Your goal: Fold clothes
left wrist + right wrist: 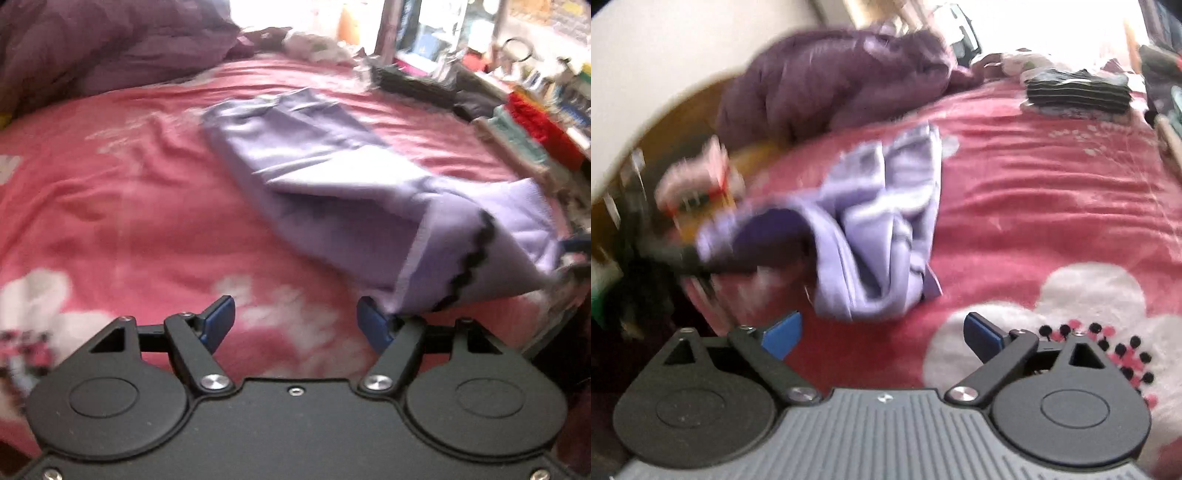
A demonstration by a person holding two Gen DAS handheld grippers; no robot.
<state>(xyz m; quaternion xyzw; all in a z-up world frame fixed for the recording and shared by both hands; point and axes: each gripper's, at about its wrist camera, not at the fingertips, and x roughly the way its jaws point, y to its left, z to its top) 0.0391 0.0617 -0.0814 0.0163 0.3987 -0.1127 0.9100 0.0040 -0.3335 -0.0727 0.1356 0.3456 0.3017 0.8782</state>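
While both views blur, the lavender garment [332, 184] shows no legible label.

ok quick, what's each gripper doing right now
left gripper: jaws open, nothing between them.
right gripper: jaws open, nothing held; lilac garment lies ahead.

Lilac garment [882, 221] lies rumpled on pink bedsheet [1052, 206]; right gripper [882, 334] gapes empty.
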